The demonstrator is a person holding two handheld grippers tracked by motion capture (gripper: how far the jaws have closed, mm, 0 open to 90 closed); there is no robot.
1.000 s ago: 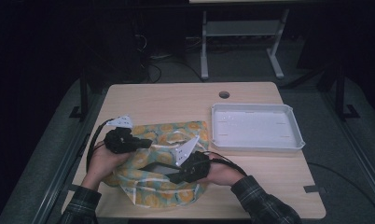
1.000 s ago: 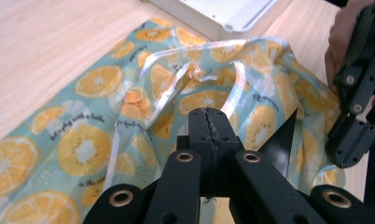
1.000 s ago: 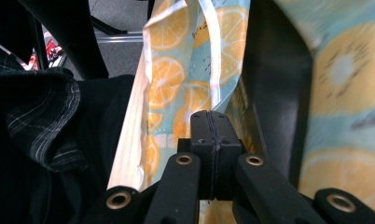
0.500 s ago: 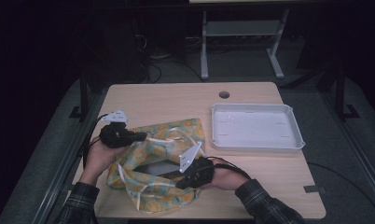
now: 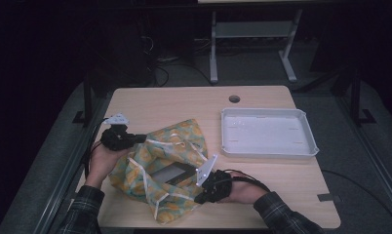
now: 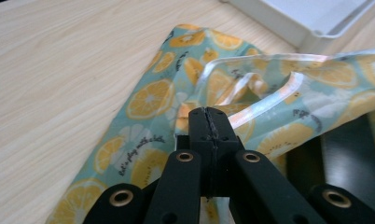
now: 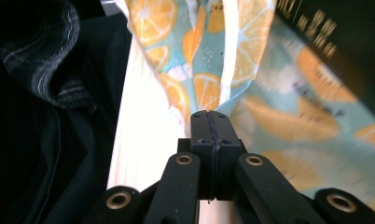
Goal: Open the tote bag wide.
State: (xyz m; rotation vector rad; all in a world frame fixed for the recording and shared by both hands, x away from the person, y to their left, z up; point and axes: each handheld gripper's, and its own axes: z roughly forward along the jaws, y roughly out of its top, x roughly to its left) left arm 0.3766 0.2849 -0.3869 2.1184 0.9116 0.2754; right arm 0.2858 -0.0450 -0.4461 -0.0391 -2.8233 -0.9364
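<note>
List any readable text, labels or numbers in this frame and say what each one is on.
Cursive black lettering on the orange-print bag: script too small to read with certainty.
Pale characters on the dark box inside the bag: blurred, unreadable.
White tray: no text visible.

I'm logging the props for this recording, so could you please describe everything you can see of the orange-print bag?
The bag is a thin, glossy cloth or plastic-coated sack, pale teal with orange slices and small script, edged with pale trim. It lies crumpled on the wooden table, left of the white tray, mouth held apart. A dark flat item shows inside. The left claw and the right claw are each shut on its edge.
</note>
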